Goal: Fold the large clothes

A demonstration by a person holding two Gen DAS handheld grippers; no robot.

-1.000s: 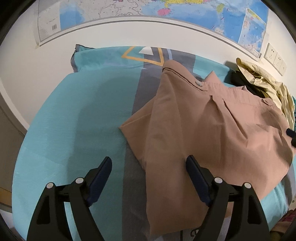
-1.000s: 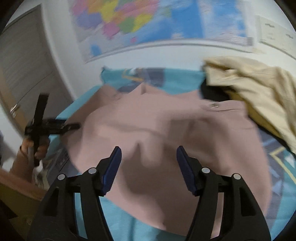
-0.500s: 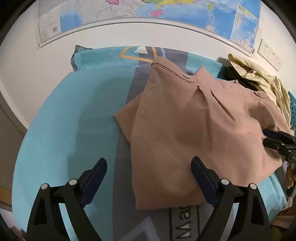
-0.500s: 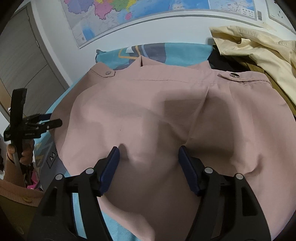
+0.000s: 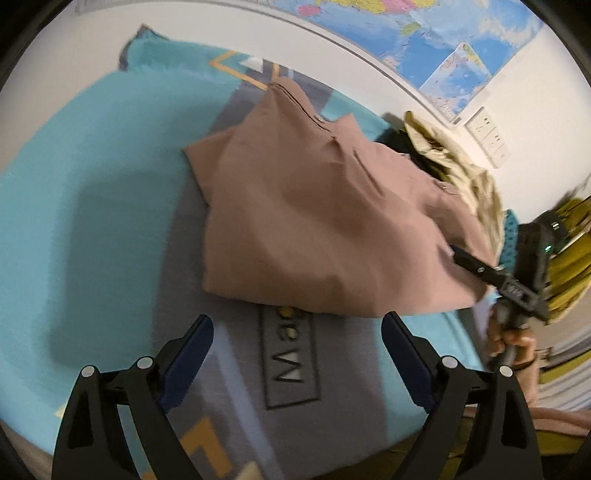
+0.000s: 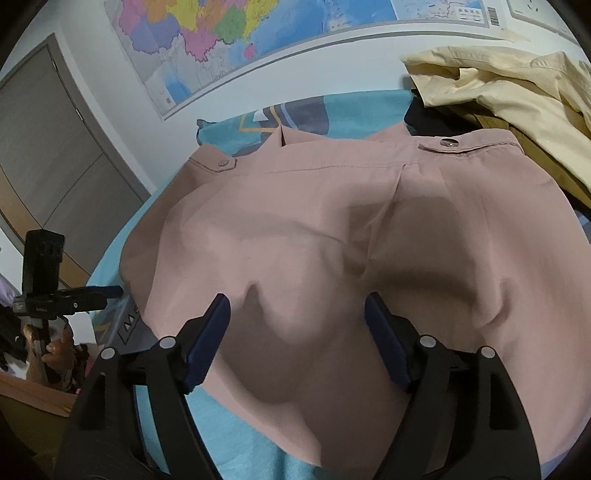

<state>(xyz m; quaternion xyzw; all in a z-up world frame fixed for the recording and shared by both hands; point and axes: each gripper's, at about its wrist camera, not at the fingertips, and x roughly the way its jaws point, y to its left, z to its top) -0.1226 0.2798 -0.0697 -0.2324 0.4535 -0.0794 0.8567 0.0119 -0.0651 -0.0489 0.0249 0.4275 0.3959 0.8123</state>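
A dusty-pink shirt lies back up on the teal and grey bed cover, its left side folded in. My left gripper is open over the grey strip just short of the shirt's near edge, with nothing between its fingers. My right gripper hovers over the lower back of the shirt; its jaws are opening, a small pucker of cloth lies between them, and the pads do not press on it. Each view shows the other gripper from the side: the right gripper, the left gripper.
A heap of cream-yellow clothes over a dark garment sits at the bed's far right. A wall map hangs behind, a grey door stands left. A hand grips the right tool.
The left gripper has drawn back off the shirt toward the bed's near edge and swung rightward; the cloth is no longer between its fingers. The right gripper's jaws have widened over the shirt.
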